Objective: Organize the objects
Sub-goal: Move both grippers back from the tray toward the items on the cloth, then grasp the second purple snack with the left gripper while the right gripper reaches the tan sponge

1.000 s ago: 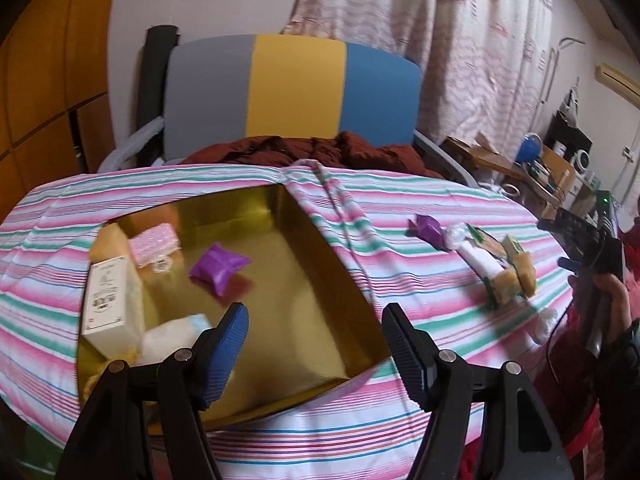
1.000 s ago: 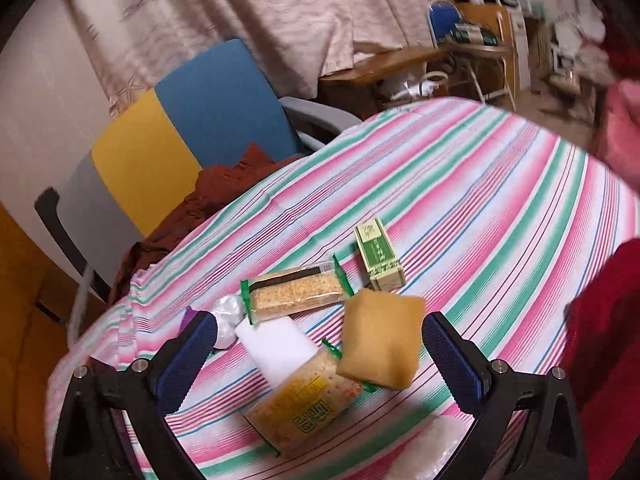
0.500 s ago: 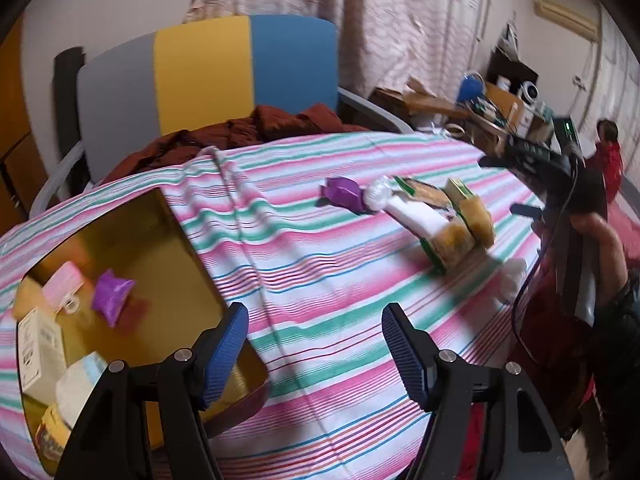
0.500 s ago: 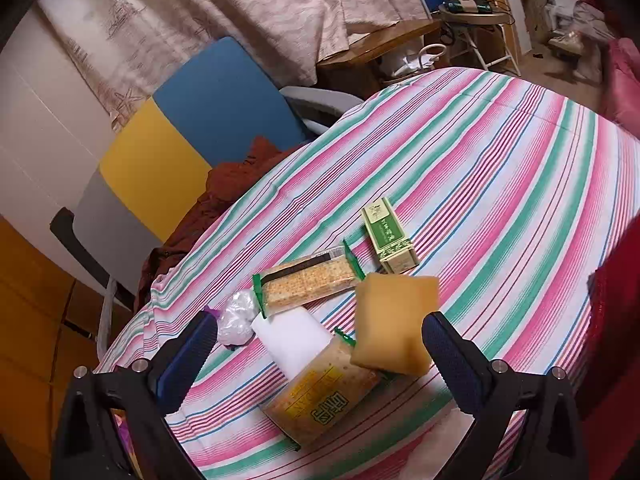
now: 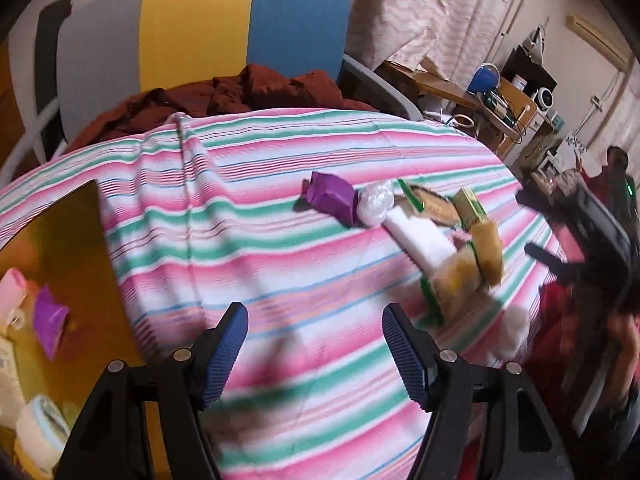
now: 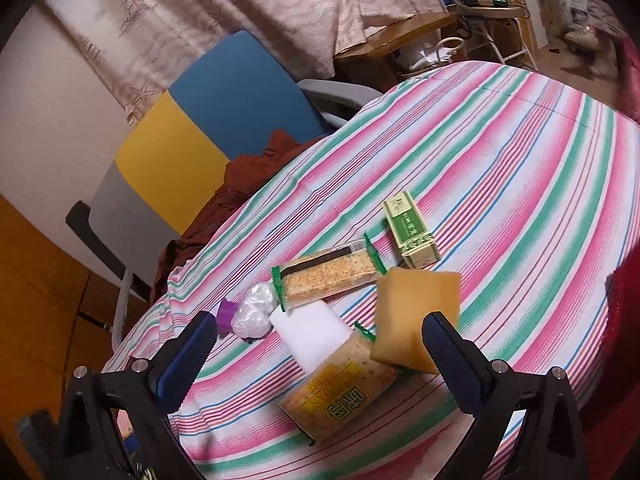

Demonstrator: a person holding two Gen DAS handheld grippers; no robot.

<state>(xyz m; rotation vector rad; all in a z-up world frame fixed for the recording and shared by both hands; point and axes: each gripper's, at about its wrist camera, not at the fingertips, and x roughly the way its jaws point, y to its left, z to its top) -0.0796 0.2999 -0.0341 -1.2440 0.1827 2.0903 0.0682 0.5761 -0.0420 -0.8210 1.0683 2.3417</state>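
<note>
Both grippers empty, fingers spread wide. Right gripper (image 6: pixel 320 354) hovers over the snack cluster on the striped worktop (image 6: pixel 520 168): yellow sponge (image 6: pixel 416 312) leaning on a cracker pack (image 6: pixel 340 392). Left gripper (image 5: pixel 314 344) sits between gold tray (image 5: pixel 68 248) and cluster. Advice: close across the sponge's narrow sides, lift clear before carrying to tray.

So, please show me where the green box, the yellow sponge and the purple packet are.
green box (image 6: pixel 409 229), right wrist view, on its top face.
yellow sponge (image 6: pixel 416 312), right wrist view, on its flat face.
purple packet (image 5: pixel 331 197), left wrist view, on its middle.
</note>
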